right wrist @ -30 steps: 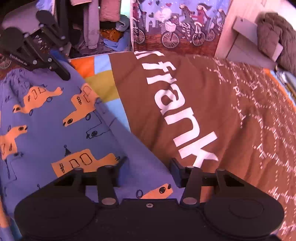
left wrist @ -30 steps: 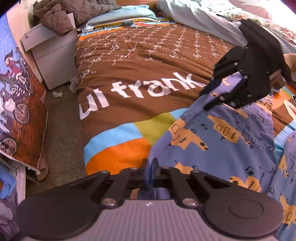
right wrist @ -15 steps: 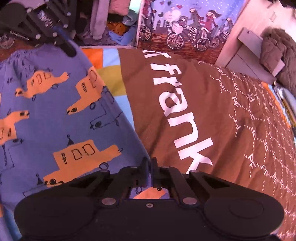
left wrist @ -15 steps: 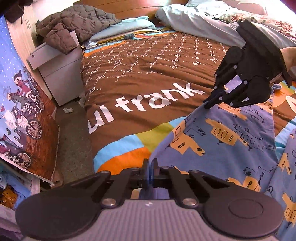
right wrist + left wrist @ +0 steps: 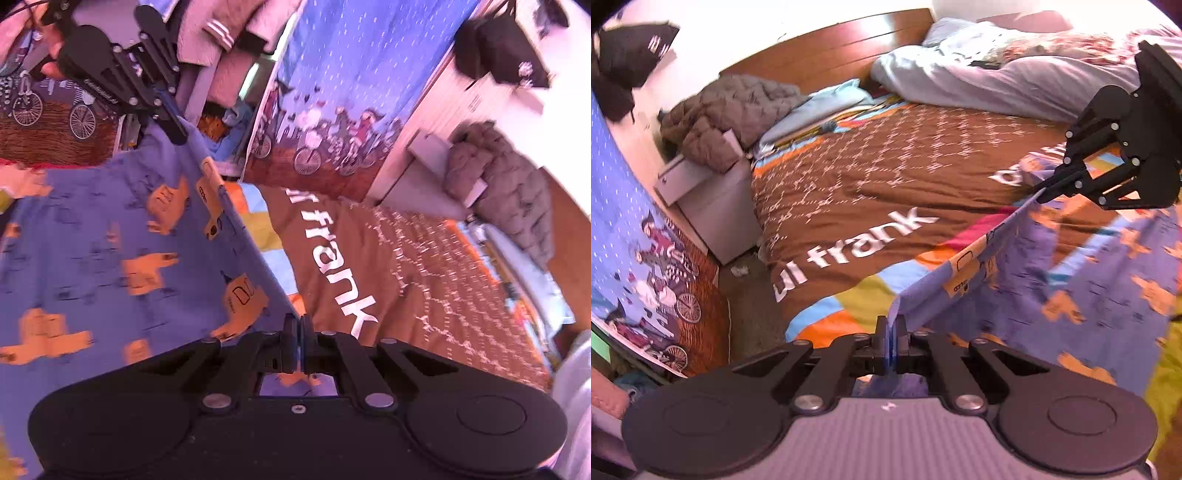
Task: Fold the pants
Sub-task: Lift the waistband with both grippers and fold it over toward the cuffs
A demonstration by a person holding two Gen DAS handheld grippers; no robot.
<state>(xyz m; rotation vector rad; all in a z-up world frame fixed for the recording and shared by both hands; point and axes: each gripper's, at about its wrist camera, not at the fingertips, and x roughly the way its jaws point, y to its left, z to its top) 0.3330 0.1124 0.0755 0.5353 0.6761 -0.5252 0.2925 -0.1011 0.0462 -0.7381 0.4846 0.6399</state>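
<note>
The pants (image 5: 1089,266) are blue-purple with orange vehicle prints. They hang lifted above the brown bedspread (image 5: 871,184), stretched between both grippers. My left gripper (image 5: 891,328) is shut on one edge of the pants. My right gripper (image 5: 298,328) is shut on the other end of the same edge (image 5: 236,221). The right gripper (image 5: 1043,194) shows at the right of the left wrist view. The left gripper (image 5: 177,136) shows at the upper left of the right wrist view.
A grey bedside cabinet (image 5: 713,206) with a heaped grey quilted jacket (image 5: 727,110) stands by the wooden headboard (image 5: 827,55). A light blue duvet (image 5: 997,81) lies at the bed's head. A bicycle-print panel (image 5: 639,251) leans along the floor gap.
The right gripper closed on the pants a second ago. Both grippers have since lifted, raising the pants edge off the bedspread and pulling it taut between them.
</note>
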